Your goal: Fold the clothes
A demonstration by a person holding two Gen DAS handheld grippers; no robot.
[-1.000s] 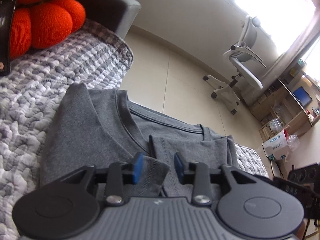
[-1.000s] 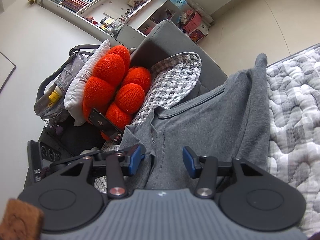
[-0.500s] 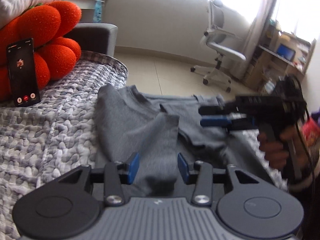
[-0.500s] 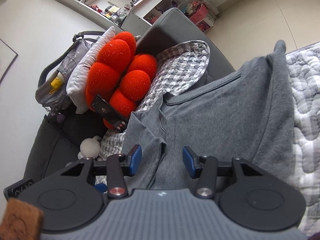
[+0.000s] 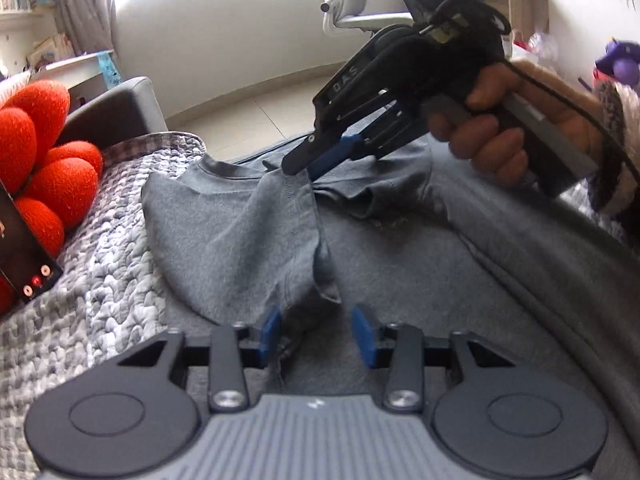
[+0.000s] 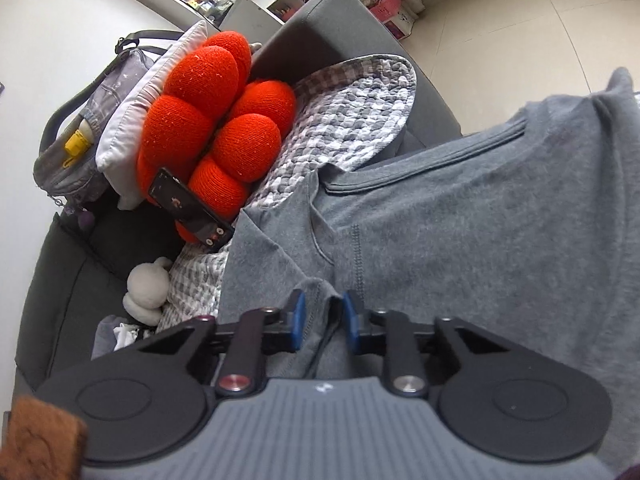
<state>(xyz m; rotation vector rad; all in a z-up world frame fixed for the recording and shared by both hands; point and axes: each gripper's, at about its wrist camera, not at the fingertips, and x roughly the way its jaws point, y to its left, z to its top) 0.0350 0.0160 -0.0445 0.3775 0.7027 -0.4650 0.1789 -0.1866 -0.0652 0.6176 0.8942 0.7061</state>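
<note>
Left tool (image 5: 316,336): you are closing its jaws around a raised fold of the grey T-shirt (image 5: 224,240), pads not yet pressing.
Right tool (image 5: 298,170): you are pinching the T-shirt's hem, jaws closing.
T-shirt: lying on the quilted blanket (image 5: 92,280), beside the red cushion (image 5: 44,160).

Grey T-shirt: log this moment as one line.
grey T-shirt on quilt | left gripper closing on sleeve fold | right gripper closing on fabric

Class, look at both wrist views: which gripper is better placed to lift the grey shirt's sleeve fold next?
Probably the right gripper: its closing jaws already pinch the grey shirt fold, while the closing left gripper has fabric between pads apart.
</note>
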